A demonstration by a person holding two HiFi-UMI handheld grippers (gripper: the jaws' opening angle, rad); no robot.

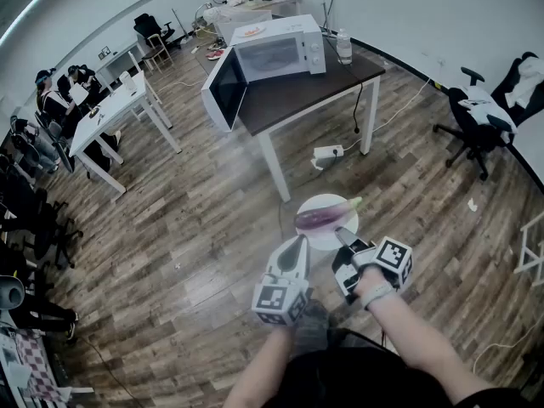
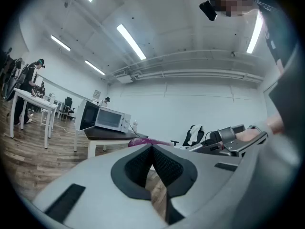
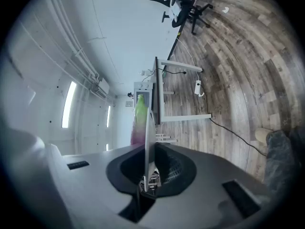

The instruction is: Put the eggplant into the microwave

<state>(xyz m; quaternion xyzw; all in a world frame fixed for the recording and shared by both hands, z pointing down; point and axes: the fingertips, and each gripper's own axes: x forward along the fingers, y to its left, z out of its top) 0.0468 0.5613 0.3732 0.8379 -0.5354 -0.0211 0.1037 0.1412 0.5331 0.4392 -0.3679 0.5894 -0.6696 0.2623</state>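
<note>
**A:** Can you read any words?

**B:** No. The cubes on the grippers have black and white square marks. Any print on the microwave (image 1: pixel 276 51) is too small to read.

**A:** Where is the eggplant?

**B:** The eggplant (image 1: pixel 325 216) lies flat on a white plate (image 1: pixel 328 239), low in the middle of the head view. Its long side runs left to right. The green stem end points right and a bit up, and the purple end points left.

**A:** Who has the plate?

**B:** The right gripper (image 1: pixel 342 235) has its jaws pinched on the plate's near rim. The left gripper (image 1: pixel 298 241) is just beside the plate, on the left. Its jaws are pressed together with nothing in them.

**A:** What else is around?

**B:** The microwave sits at the top of the frame on a dark table (image 1: pixel 293 96). Its door (image 1: pixel 223 89) is swung wide open to the left. A water bottle (image 1: pixel 343 47) stands just right of it. A white table leg (image 1: pixel 270 168) and a power strip (image 1: pixel 328 152) on the wood floor are between the plate and the microwave. An office chair (image 1: pixel 476 126) is at the far right. People sit at white tables (image 1: pixel 110 113) in the upper left.
</note>
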